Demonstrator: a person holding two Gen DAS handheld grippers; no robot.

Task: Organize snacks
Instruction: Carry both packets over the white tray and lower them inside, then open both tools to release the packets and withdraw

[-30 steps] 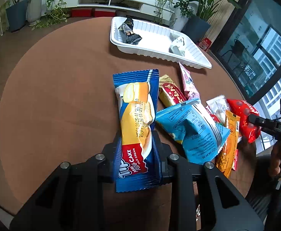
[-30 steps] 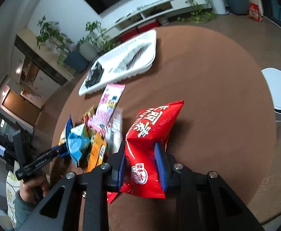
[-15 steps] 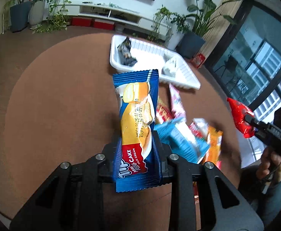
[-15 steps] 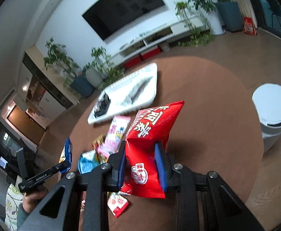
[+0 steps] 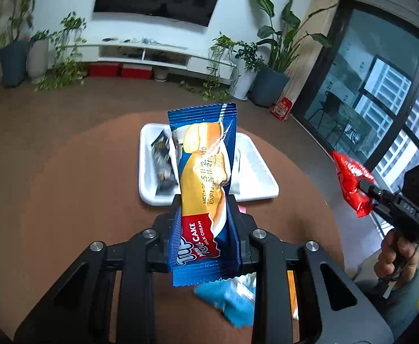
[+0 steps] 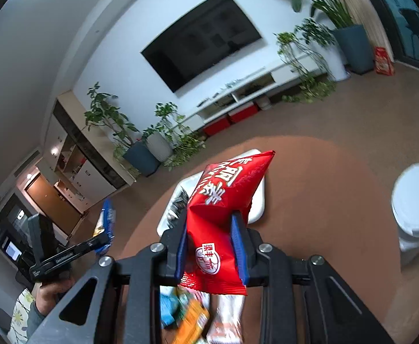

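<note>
Both sets of tongs are loaded up. The left tongs (image 5: 204, 223) are clamped on the lower part of a blue cake wrapper (image 5: 203, 183), glossy crinkly film with crimped ends, sticking straight out past the tips and held above the white tray (image 5: 262, 172). The right tongs (image 6: 213, 243) are pinched on a red snack bag (image 6: 223, 200), shiny and puffy with white lettering, also up off the worktop (image 5: 80, 172) on the near side of the tray. Nearer than the tray, under the tongs, a blurry heap of snacks (image 6: 192, 315) sits on the round brown worktop. The tray is a shallow rectangular plastic thing with rounded corners, with a dark wrapper (image 5: 162, 166) lying inside along its left wall.
</note>
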